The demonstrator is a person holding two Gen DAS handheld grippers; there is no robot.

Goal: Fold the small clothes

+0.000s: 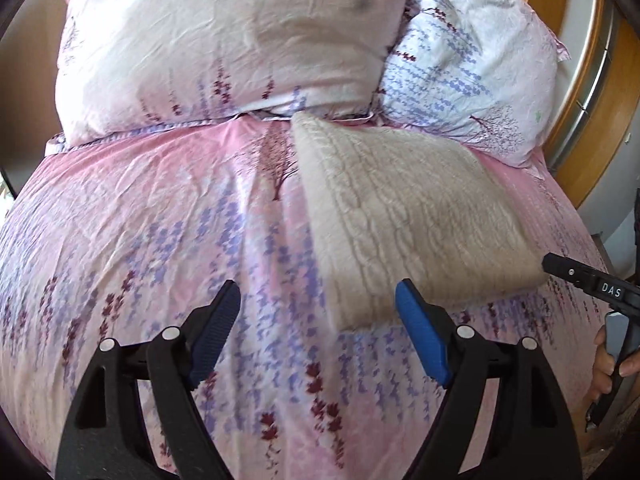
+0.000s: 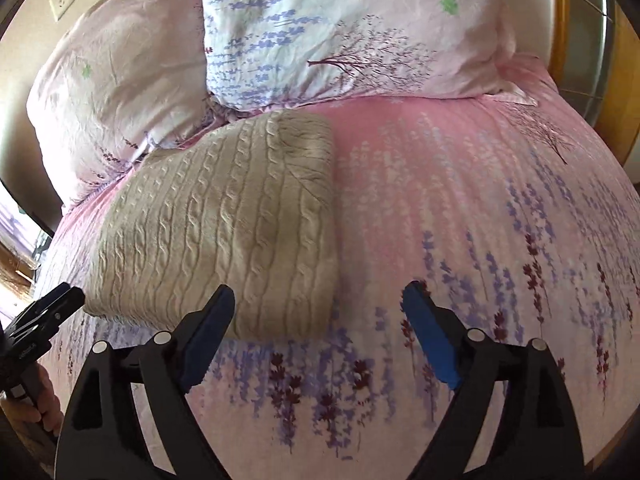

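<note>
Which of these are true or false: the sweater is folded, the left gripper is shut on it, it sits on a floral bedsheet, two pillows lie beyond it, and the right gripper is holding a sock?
1. The beige cable-knit sweater lies folded in a compact rectangle. True.
2. The left gripper is shut on the sweater. False: its jaws stand wide open with nothing between them.
3. The sweater rests on a pink floral bedsheet. True.
4. Two pillows lie beyond the sweater at the head of the bed. True.
5. The right gripper holds a sock. False: it is open and empty, and no sock is visible.
</note>
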